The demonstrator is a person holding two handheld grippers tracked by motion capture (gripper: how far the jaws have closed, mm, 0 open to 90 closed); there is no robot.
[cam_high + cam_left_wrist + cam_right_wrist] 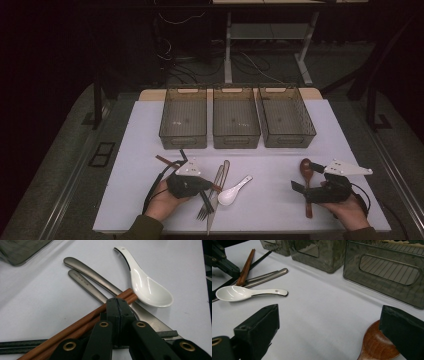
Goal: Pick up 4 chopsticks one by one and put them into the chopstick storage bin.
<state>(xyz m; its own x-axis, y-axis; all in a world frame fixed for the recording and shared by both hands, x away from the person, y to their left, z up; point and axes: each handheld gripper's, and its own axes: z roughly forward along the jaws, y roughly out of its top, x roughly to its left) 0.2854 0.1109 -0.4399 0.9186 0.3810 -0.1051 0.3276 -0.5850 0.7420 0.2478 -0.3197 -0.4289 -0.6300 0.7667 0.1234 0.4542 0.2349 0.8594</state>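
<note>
Reddish-brown wooden chopsticks (75, 327), lying as a pair across the steel cutlery handles (90, 277) at the left of the white table (280, 165), are met by the left gripper (117, 305), whose jaws are closed together at their tips; whether the sticks are actually pinched cannot be told. A grasp is judged to be in hand; a lift toward a smoked-plastic bin (183, 120) is called for next. At the right, the right gripper (329, 322) is held wide open over the brown wooden spoon (378, 343).

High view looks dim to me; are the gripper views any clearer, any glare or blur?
High view: dark surroundings, table evenly lit, small detail soft. Left gripper view: sharp, glare on the white spoon. Right gripper view: the near fingers blur, bins reflect light.
</note>
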